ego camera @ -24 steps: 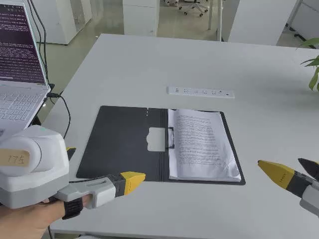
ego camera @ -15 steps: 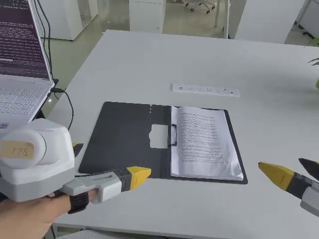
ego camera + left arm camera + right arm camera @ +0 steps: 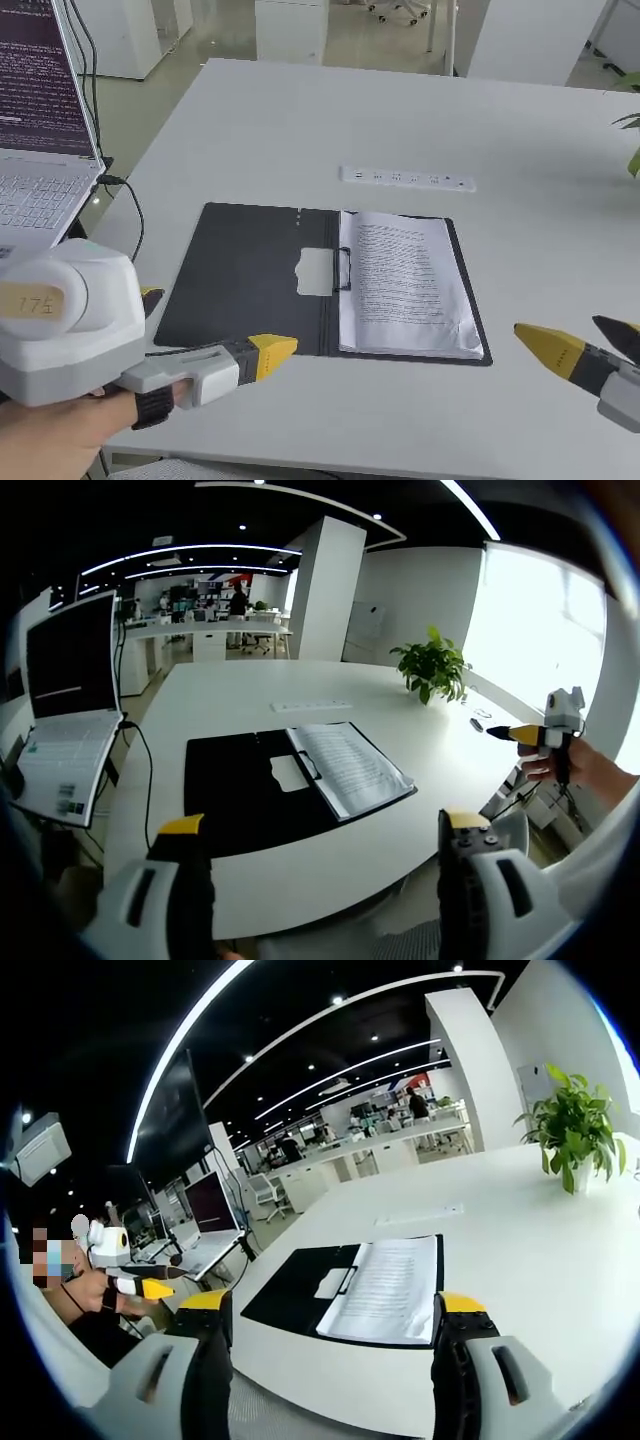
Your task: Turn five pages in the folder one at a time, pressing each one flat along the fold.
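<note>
1. Open folder (image 3: 240, 275), flat on the white table (image 3: 300, 110) close to its near edge, between the two grippers and touching neither; black inner cover to the left, stack of printed sheets (image 3: 405, 285) to the right
2. Probably light, thin and limp, taken one sheet at a time (apt to buckle, slide, or lift two together); folder board stiffer by the look and likely to stay put under a gentle pull
3. Best taken at the curled near right corner (image 3: 468, 338) of the stack, already lifted a little: pinch just the top sheet there, carry it over leftward, then press down along the fold beside the clip (image 3: 343, 272)
4. On the left gripper (image 3: 322, 825), jaws wide apart and empty, hovering off the folder's near left corner; on the right gripper (image 3: 578, 340), jaws likewise spread with nothing between, well to the right of the stack
5. Hard to make out: print too small to read, number of sheets not countable, hold of the clip on the sheets unclear, pale shape on the inner cover perhaps a pocket or card
6. Cut off in the head view: right gripper's body at the frame edge, left gripper's far jaw mostly behind its own white housing, laptop (image 3: 35, 190) at the left
7. Farther out: power strip (image 3: 405, 180) beyond the folder, potted plant (image 3: 432, 670) at the table's right side
</note>
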Demonstrator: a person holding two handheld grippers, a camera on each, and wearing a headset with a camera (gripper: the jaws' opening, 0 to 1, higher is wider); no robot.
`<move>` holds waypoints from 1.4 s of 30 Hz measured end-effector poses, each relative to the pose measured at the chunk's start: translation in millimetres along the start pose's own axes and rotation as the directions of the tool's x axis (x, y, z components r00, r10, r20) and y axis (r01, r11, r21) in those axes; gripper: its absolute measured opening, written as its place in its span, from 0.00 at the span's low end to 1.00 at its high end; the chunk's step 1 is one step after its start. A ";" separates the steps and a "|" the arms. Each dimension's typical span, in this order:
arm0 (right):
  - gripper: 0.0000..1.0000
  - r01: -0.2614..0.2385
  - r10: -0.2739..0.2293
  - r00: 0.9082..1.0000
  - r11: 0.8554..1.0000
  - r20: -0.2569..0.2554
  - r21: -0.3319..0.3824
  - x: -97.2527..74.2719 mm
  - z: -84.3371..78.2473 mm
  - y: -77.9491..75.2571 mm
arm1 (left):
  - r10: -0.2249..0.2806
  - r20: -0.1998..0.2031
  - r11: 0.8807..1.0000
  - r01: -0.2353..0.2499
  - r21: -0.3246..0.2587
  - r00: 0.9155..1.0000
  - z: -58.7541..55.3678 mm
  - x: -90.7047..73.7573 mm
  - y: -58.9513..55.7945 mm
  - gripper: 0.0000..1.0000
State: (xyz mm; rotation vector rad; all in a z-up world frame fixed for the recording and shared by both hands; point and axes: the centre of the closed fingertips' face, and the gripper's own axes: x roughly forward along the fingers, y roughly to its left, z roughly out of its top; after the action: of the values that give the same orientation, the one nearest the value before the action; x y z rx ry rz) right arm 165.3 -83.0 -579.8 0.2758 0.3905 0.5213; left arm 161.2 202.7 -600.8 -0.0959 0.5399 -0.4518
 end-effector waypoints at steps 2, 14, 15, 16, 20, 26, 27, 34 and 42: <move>0.82 0.001 -0.001 1.000 1.000 -0.002 0.003 -0.2 -0.5 -0.4 | -0.003 -0.004 1.000 0.003 0.001 1.000 -0.8 0.1 -0.6 0.93; 0.82 -0.008 0.008 1.000 1.000 0.003 -0.005 1.7 3.1 1.6 | -0.001 -0.003 1.000 0.001 0.000 1.000 -0.1 -1.3 0.7 0.92; 0.82 -0.009 0.009 1.000 1.000 0.002 -0.006 1.7 2.8 1.6 | 0.001 -0.004 1.000 -0.001 0.000 1.000 -0.5 -1.5 1.2 0.92; 0.82 -0.006 0.006 1.000 1.000 -0.002 -0.008 1.5 1.9 1.3 | 0.002 -0.006 1.000 -0.002 0.001 1.000 -0.9 -1.5 1.5 0.92; 0.82 -0.005 0.005 1.000 1.000 -0.001 -0.002 0.9 1.0 1.0 | 0.001 -0.008 1.000 -0.001 -0.002 1.000 -1.8 -0.9 1.2 0.92; 0.81 -0.001 0.001 1.000 1.000 0.001 0.005 0.3 0.0 -0.6 | -0.002 -0.013 1.000 0.001 -0.004 1.000 -3.6 1.5 0.6 0.92; 0.81 0.000 0.000 1.000 1.000 0.002 0.006 0.4 -0.2 -1.0 | -0.003 -0.012 1.000 0.003 -0.004 1.000 -3.5 1.9 0.2 0.92; 0.81 -0.006 0.006 1.000 1.000 -0.006 0.004 2.8 -2.0 -1.6 | -0.007 -0.018 1.000 0.007 -0.008 1.000 -5.1 4.8 -1.1 0.91; 0.81 -0.011 0.011 1.000 1.000 -0.013 0.008 6.2 -4.9 -0.8 | -0.007 -0.026 1.000 0.006 -0.008 1.000 -7.2 7.5 -0.5 0.91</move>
State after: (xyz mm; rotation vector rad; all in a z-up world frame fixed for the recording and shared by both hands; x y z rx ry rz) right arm 168.5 -79.7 -586.2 0.2823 0.4035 0.5326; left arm 163.0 199.1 -610.5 -0.0992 0.5672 -0.4580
